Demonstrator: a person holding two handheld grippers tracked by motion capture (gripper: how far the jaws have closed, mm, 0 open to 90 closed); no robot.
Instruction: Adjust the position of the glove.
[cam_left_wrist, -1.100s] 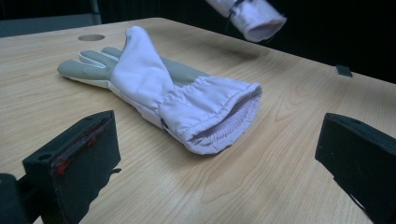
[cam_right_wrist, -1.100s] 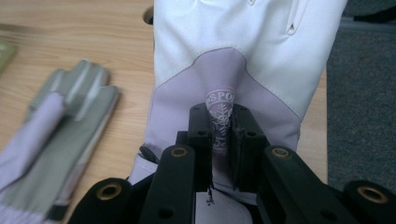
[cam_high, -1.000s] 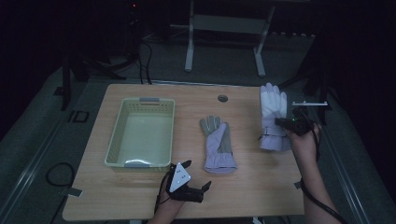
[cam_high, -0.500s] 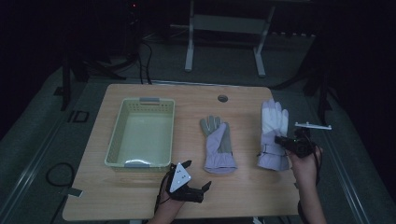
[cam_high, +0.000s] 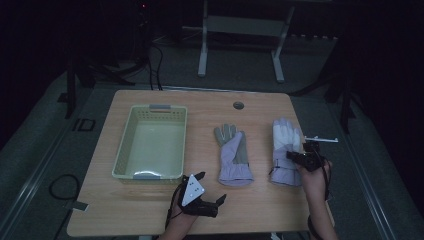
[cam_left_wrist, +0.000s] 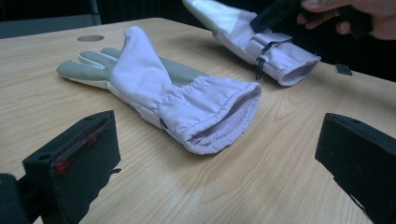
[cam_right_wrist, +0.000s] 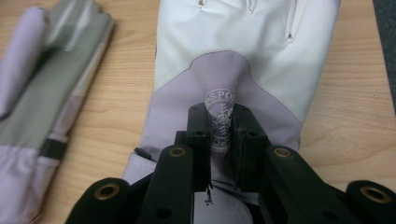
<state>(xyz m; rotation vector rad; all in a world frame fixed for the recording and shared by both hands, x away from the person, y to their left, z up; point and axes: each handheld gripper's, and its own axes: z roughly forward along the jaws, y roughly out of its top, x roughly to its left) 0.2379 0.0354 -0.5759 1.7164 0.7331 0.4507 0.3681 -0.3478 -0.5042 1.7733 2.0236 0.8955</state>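
Two winter gloves lie on the wooden table (cam_high: 165, 102). The lavender and grey glove (cam_high: 233, 155) rests flat in the middle, its open cuff (cam_left_wrist: 219, 121) facing my left gripper (cam_left_wrist: 215, 163). That left gripper (cam_high: 211, 186) sits near the front edge, open and holding nothing, a short way from the cuff. The white and lavender glove (cam_high: 285, 145) lies at the right. My right gripper (cam_right_wrist: 219, 133) is shut on a pinched fold of this glove (cam_right_wrist: 243, 37) at its snowflake logo, and the right gripper (cam_high: 295, 158) comes in from the glove's right side.
A pale green plastic basket (cam_high: 123, 145) with nothing inside stands on the left half of the table. A round cable hole (cam_high: 238, 105) sits near the far edge. Dark floor, cables and a stand frame (cam_high: 240, 25) lie beyond the table.
My right gripper has dragged the white glove from the far right part of the table toward the person, closer to the front edge. The left gripper has stayed put.
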